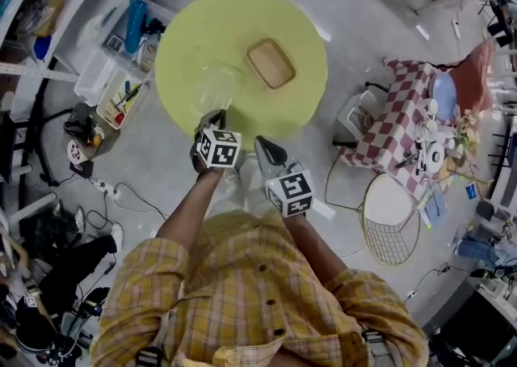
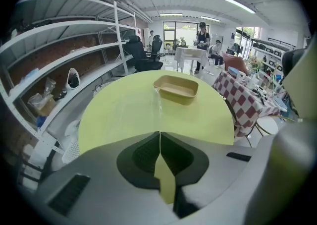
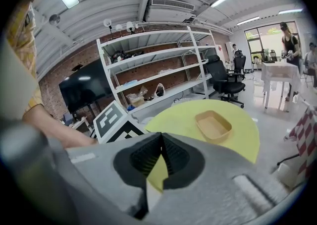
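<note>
A round yellow-green table point(image 1: 300, 34) fills the middle of the head view. On its near left part sits a clear bowl point(image 1: 214, 86), so transparent that the table's colour shows straight through it. Only faint glints and a thin glassy rim mark its shape. Just beside it, toward the table's centre, lies a shallow tan tray point(image 1: 271, 63), rectangular with rounded corners, with nothing in it.

The left gripper point(image 1: 222, 108) reaches over the near edge of the table to the bowl. In the left gripper view its jaws are pressed together, and the bowl's thin rim runs up out of the seam between them, pinched there.

The right gripper point(image 1: 262, 142) hangs just beside the left one, at the table's near edge and off the bowl. Its jaws are closed on each other with nothing between them.
</note>
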`<state>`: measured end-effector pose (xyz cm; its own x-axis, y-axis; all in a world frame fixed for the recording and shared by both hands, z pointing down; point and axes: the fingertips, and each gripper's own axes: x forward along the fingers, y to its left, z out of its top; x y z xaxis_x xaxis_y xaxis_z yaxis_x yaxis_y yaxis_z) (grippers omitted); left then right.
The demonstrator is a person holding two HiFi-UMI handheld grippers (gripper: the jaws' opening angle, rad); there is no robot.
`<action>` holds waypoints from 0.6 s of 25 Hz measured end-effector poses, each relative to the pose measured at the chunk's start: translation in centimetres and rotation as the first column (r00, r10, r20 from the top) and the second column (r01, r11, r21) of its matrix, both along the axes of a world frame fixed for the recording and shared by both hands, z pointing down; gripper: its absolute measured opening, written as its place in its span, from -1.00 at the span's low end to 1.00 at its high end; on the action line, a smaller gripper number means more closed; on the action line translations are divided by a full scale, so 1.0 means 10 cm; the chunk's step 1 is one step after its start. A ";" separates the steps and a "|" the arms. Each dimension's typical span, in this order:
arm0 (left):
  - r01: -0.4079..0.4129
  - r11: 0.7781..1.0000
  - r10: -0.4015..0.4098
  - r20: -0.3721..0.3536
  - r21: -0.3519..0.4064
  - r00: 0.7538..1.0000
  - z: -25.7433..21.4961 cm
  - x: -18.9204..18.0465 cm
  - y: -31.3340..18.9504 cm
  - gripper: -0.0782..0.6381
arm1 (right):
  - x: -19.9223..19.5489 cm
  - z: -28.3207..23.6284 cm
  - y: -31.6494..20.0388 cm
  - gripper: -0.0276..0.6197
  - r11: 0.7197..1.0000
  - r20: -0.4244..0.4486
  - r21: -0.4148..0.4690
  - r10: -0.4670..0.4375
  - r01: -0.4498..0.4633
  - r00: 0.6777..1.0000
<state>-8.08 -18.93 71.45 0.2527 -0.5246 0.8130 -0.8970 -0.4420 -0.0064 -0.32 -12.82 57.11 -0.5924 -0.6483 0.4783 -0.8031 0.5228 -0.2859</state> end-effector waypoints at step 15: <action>0.005 0.996 -0.002 -0.032 0.084 0.999 -0.50 0.02 0.17 -0.76 | 0.00 -0.20 0.13 -0.92 0.999 0.022 0.046 0.028 -0.029 0.999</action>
